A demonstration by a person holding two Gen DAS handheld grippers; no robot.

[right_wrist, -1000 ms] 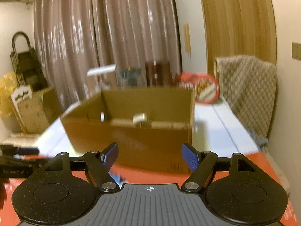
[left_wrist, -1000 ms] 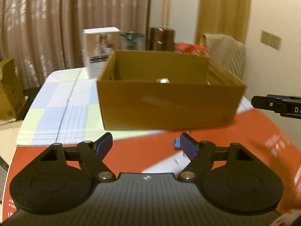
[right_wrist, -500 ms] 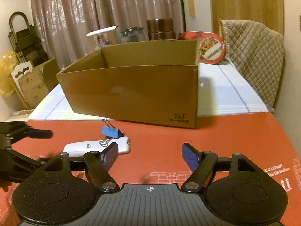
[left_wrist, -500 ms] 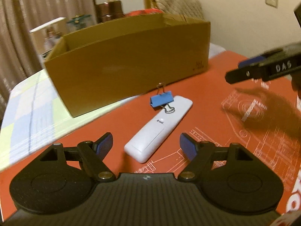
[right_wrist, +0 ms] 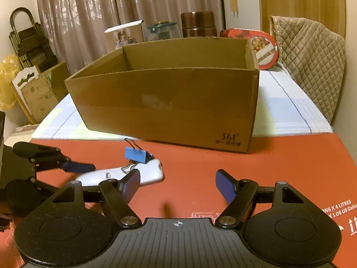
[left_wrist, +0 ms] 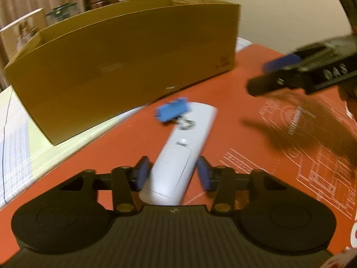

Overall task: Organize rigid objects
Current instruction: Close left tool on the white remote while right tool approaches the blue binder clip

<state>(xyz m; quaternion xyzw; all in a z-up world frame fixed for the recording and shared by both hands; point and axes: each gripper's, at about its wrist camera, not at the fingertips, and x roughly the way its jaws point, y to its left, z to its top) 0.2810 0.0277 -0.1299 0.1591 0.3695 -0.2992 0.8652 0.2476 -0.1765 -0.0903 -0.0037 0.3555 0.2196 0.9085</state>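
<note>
Left hand-held gripper (left_wrist: pixel 171 175) angled down, jaws seemingly clamped; right hand-held gripper (right_wrist: pixel 177 186) hovers, jaws apart.

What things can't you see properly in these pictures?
- Inside of the cardboard box: both views; its near wall hides the floor and any contents.
- Near end of the white remote: left wrist view; the left gripper, shut on it, covers it.
- Blue binder clip: left wrist view; blurred.
- Right gripper: left wrist view; blurred, cut off by the right edge.
- Small print under "361" on the box: right wrist view; too small.

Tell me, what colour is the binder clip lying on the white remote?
Blue, with black wire handles. The binder clip shows best in the right wrist view.
</note>
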